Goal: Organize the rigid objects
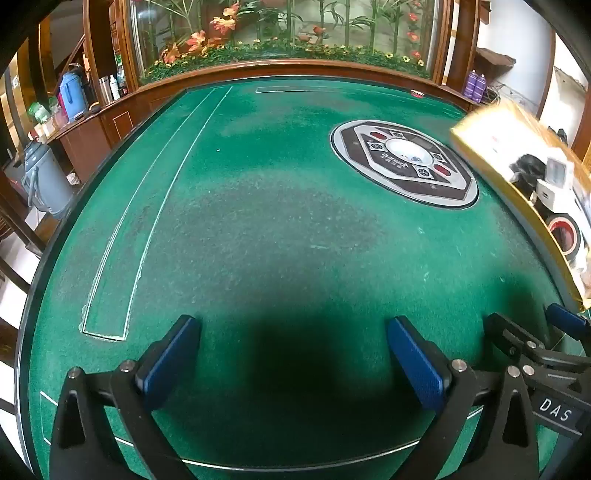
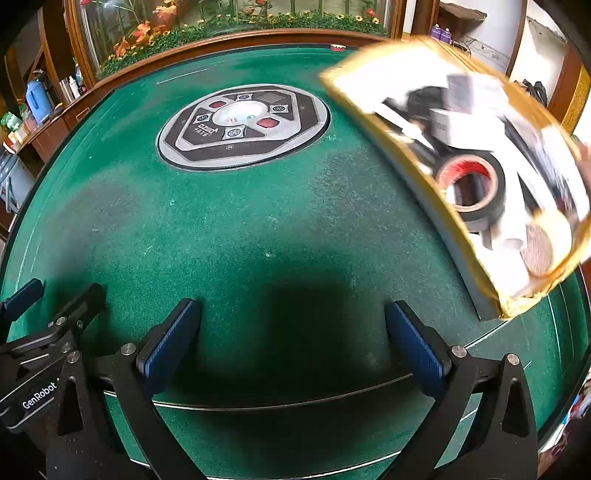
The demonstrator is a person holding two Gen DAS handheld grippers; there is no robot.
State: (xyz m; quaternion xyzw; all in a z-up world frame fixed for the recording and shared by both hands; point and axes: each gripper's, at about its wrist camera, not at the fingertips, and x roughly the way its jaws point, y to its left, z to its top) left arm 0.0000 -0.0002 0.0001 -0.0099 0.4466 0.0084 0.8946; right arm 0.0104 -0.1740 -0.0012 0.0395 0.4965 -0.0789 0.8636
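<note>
Setting: a green felt game table with a round silver and black control panel set in its middle; a wooden rail runs along the far edge.
Backdrop: a glass case of artificial flowers and bamboo stands beyond the far rail.
Left gripper: near edge of the table, blue-padded jaws spread wide, only bare felt and shadow between them.
Right gripper: near edge, just right of the left one, jaws likewise spread wide and holding nothing.
Gold-rimmed box: on the right side of the table, blurred, right of the control panel; whether it rests on the felt cannot be told.
Box contents: a roll of black tape with a red inner core, white box-like items on the far side of it, and a round brown piece at the near end.
Far left: a shelf with a blue jug and bottles.
</note>
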